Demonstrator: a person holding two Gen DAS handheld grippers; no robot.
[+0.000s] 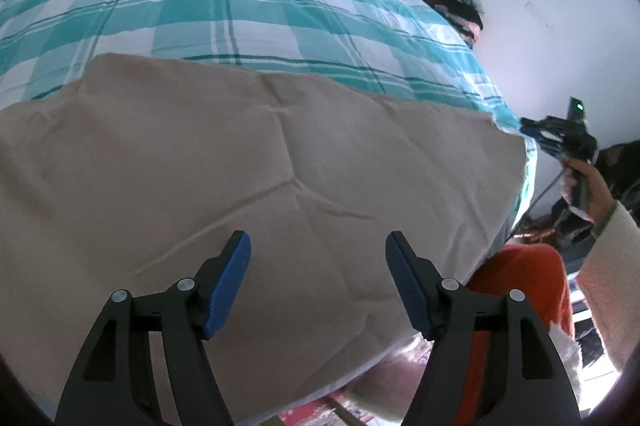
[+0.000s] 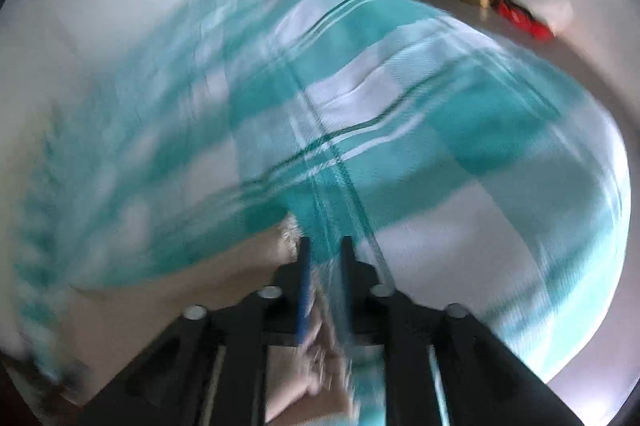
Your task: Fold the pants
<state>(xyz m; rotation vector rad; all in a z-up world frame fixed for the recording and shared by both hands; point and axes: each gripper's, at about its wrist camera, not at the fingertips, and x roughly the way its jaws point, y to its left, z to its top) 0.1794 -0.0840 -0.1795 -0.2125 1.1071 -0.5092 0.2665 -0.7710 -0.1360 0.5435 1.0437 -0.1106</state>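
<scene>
- Beige pants lie flat at the bed's near edge: soft, light, best pinched at a corner.
- Left tool hovers, fingers apart.
- Right tool, blurred, seems nearly together; can't tell what it pinches.

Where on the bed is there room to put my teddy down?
Bare checked bedspread lies open beyond the beige pants, up to the far edge. The near side is crowded: pants cover it, left gripper above, right gripper at their corner.
</scene>
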